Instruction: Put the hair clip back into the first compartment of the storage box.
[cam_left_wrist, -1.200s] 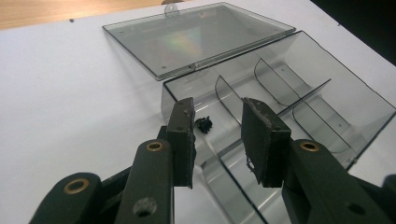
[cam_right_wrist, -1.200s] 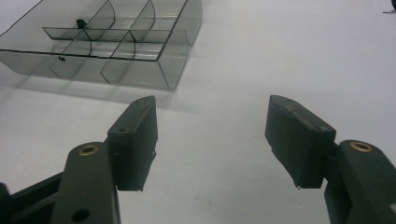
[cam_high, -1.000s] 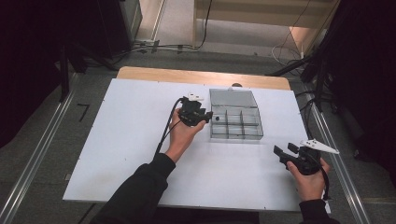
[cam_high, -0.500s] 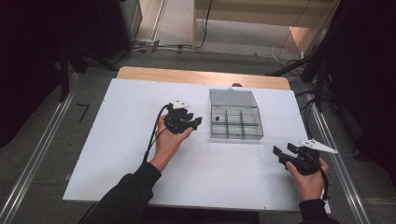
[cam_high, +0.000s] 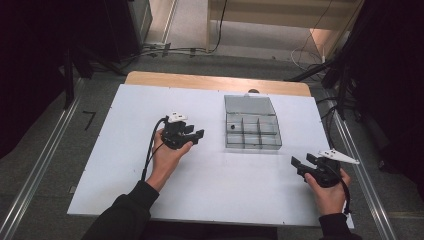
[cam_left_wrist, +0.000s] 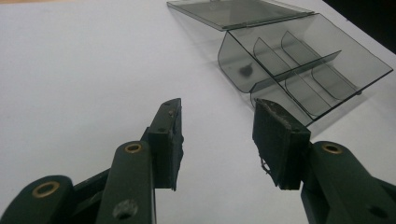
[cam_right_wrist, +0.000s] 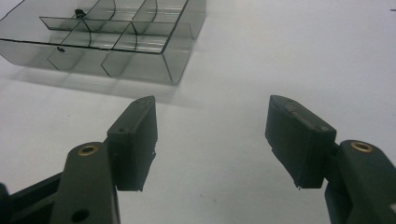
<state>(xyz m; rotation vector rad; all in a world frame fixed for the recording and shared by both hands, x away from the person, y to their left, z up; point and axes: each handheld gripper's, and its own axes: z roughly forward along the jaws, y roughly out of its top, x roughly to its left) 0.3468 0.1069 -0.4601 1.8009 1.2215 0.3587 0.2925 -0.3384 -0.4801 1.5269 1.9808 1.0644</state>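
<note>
A white table (cam_high: 120, 150) seen from above. At left, the left gripper (cam_high: 196, 136) hovers over the tabletop, its jaws parted about halfway and empty; they have just been opening. Ahead of these jaws and a little to their right sits a clear smoky compartment box (cam_high: 252, 131), lid (cam_high: 249, 105) folded open behind it, with a small dark item (cam_high: 232, 127) in the rear cell nearest the left gripper. At right, the right gripper (cam_high: 302, 164) rests near the table's front edge, jaws spread wide and empty; the box lies well ahead of them, to their left.
</note>
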